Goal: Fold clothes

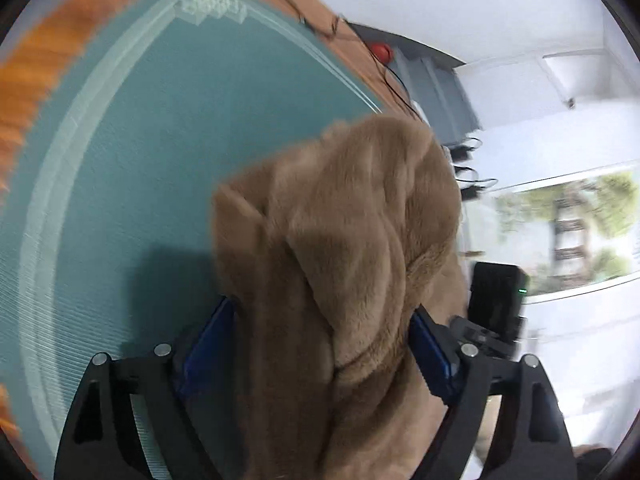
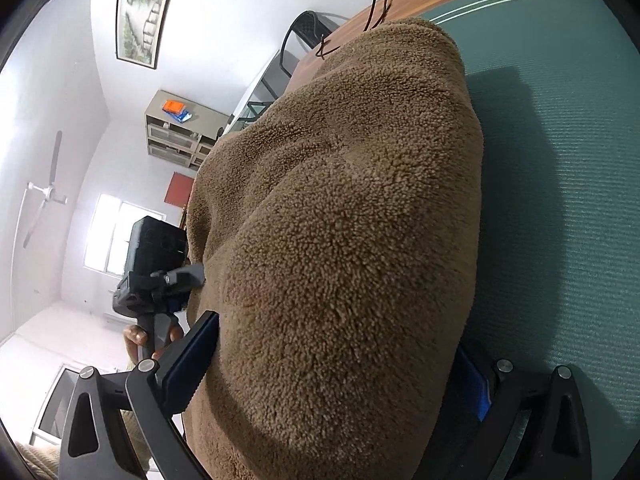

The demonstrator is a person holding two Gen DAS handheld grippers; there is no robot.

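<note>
A brown fleece garment (image 1: 340,220) hangs bunched over a teal mat (image 1: 140,200), its smooth side facing the left wrist view. My left gripper (image 1: 324,344) is shut on it, with thick folds filling the space between the blue pads (image 1: 212,340). In the right wrist view the garment's curly side (image 2: 340,200) fills the middle, and my right gripper (image 2: 334,364) is shut on it too. The left gripper (image 2: 164,276) shows beyond the cloth's left edge, held by a hand (image 2: 138,336). The right gripper's camera body (image 1: 496,300) shows past the cloth.
The mat (image 2: 560,200) lies on a wooden table (image 1: 40,60) with black cables (image 1: 392,76) at its far edge. A shelf unit (image 2: 180,128), a framed picture (image 2: 142,26), a ceiling fan (image 2: 44,192) and a window (image 1: 568,232) are in the room behind.
</note>
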